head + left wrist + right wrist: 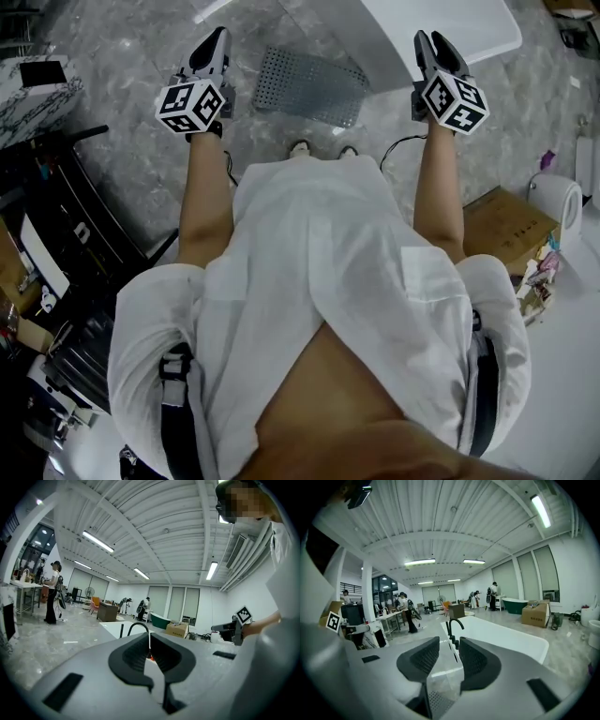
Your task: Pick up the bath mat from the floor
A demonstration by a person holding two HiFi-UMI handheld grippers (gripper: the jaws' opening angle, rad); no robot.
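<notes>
The bath mat lies flat on the floor, just beyond the person's shoes and beside the white bathtub, so nothing of the pickup is done yet. The main risk, as I judge it, is the mat's thinness. It is a grey perforated sheet lying close against the floor, so a claw coming down flat could skate over the edge or scrape the tiles without getting under it. A pinch on a single corner would probably let the rest flop and drag. The tub rim is close on the right side, so a careless descent there could knock it. A step forward would put the shoes on the near edge and pin the mat. Both bare forearms reach straight out from the body, holding the claws well above the floor and roughly level, noses dipped a little. The left claw hangs over the floor left of the mat, its jaws pressed together at the tips with nothing between them. The right claw hangs toward the tub, its jaws parted and empty, with the tap and a strip of mat visible through the gap.
</notes>
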